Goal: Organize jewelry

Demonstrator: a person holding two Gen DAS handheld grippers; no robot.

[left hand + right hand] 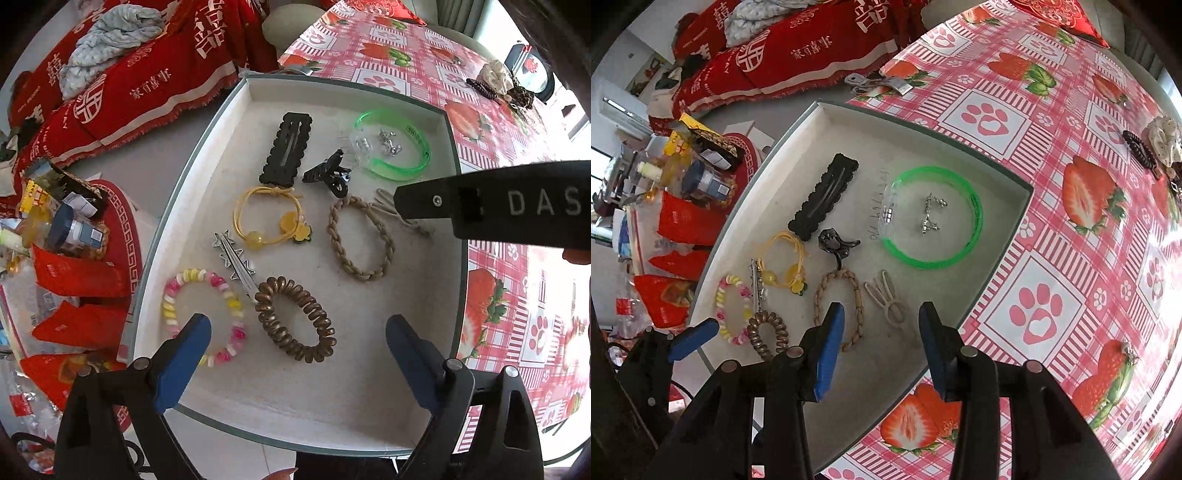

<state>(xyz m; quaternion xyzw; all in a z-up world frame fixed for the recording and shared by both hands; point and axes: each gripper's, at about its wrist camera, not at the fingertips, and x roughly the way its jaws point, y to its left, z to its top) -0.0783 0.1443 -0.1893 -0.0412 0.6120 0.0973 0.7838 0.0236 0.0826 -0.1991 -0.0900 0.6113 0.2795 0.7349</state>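
The tray [258, 85] holds hair ties, clips and bangles; a cream clip [890, 306] lies just ahead of the right gripper [882, 343], whose jaws stand part-open and empty. The left gripper [295, 354] gapes wide over the coil tie [295, 317], holding nothing. Likely between placements: next, fetching the pieces on the tablecloth [1052, 122].

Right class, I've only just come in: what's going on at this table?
A person holds two grippers over a white tray on a strawberry tablecloth, sorting jewelry and hair accessories. Both grippers are open and empty. The left gripper hovers over the bronze spiral hair tie and pastel bead bracelet. The right gripper hangs above the beige clip, beside the braided tie. More pieces wait at the table's far edge.
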